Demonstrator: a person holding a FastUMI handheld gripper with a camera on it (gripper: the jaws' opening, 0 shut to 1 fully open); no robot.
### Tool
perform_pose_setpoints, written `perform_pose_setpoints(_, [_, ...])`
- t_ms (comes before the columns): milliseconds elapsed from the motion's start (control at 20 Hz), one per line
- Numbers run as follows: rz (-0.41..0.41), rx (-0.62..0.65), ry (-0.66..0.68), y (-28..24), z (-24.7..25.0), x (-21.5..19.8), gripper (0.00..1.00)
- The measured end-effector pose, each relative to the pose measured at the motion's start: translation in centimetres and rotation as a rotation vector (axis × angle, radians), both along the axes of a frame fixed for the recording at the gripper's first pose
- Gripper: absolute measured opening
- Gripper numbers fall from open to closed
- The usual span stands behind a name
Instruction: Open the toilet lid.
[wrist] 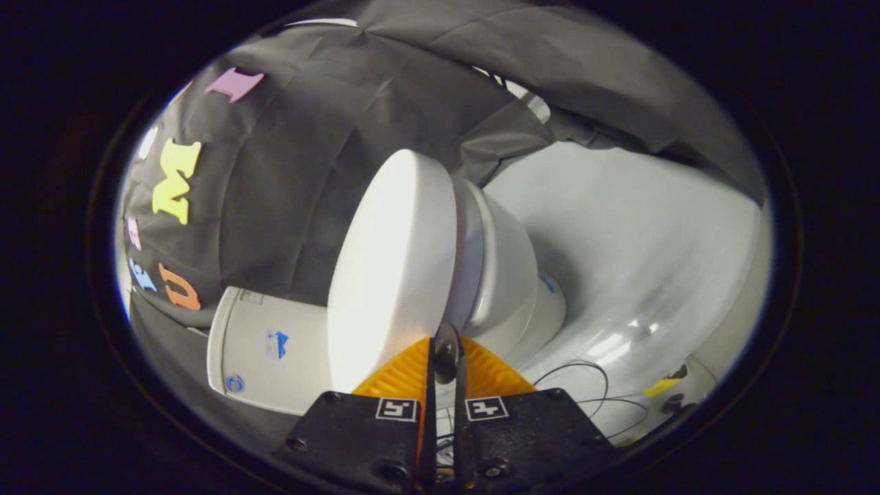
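Just ahead of the fingertips, the smooth white oval toilet lid (395, 268) sits slightly parted from the white ceramic bowl (505, 275), barely raised. The gripper (445, 344) pinches its front edge, jaws nearly together. Most of the swing toward the white tank (268, 347) remains.

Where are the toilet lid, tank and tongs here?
toilet lid (392, 268): gripper view, middle of its broad top face.
tank (265, 347): gripper view, its side wall beyond the lid.
tongs (445, 344): gripper view, between the fingertips, nearly closed at the lid's front edge.

Gripper (445, 347) jaws nearly closed at the rim of the toilet lid (392, 268)
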State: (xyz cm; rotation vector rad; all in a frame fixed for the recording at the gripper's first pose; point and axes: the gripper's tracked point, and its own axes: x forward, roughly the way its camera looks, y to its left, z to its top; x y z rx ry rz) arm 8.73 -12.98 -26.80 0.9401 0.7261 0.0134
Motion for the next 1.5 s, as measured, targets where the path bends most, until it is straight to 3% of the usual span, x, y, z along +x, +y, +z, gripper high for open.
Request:
perform_pose_setpoints(700, [-0.021,-0.060,-0.057,0.9,4.6,-0.1,0.09])
perform_pose_setpoints(1500, [0.011,-0.261,-0.197,4.8,12.9,-0.4,0.07])
